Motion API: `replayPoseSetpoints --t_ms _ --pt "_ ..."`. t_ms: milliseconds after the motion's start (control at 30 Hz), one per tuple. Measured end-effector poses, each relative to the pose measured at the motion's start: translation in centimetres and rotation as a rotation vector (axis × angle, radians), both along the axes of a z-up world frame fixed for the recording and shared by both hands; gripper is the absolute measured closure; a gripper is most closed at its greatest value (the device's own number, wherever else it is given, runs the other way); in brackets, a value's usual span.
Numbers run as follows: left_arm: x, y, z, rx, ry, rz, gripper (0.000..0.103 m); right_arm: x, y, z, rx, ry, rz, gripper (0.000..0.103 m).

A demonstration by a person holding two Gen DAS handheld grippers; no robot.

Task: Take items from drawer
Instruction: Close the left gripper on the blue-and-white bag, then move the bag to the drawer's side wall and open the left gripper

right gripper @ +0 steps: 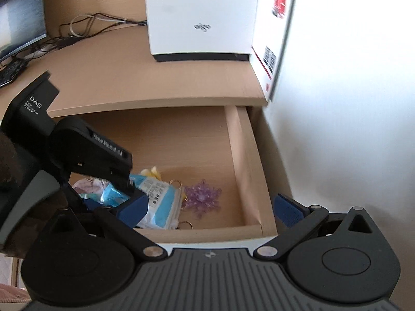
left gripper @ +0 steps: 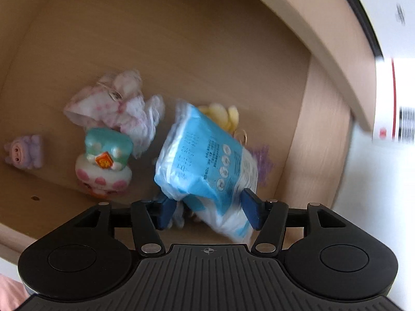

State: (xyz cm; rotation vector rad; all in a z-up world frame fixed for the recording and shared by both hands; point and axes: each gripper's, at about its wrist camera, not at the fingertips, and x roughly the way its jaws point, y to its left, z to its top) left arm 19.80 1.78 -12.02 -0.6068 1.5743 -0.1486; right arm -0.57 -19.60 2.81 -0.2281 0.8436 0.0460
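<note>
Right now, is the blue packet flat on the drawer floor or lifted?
Lifted and tilted. The left gripper pinches the blue packet at its lower end, its upper end angled over the toys in the drawer.
</note>
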Motion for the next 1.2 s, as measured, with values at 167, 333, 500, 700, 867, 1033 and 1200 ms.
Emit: replayPoseSetpoints --t_ms 167,333,500,700,867,1033,1200 --pt "0.2 0.3 -0.7 -0.003 -0.034 0.106 0.043 -0.5 -0.7 -0.8 0.015 0.019 -0.009 0.000" --pt "-0.3 -0.4 -0.4 -0.023 -0.100 -0.020 0.056 -0.8 -1.0 -1.0 0.023 0.008 -0.010 0.000" --pt "-1.0 0.9 2.4 -0.062 -0.203 -0.138 0.068 -0.6 -1.2 -1.3 0.048 0.009 -0.041 0.000" --pt "-1.0 5.8 8.0 -0.134 -0.354 -0.201 0.076 1.4 -0.6 -1.7 0.168 0.110 -0.030 0.000" --pt "-0.1 10.5 12.3 -0.120 -0.438 -0.203 0.095 4.0 3.5 -2.6 0.245 0.235 0.065 0.003" --pt "0.6 13.1 12.6 -0.074 -0.474 -0.243 0.095 7.6 9.3 -6.4 0.275 0.433 0.132 0.020" --pt "0.2 15.0 10.5 -0.036 -0.431 -0.323 0.088 9.0 11.8 -7.1 0.138 0.412 0.099 0.024"
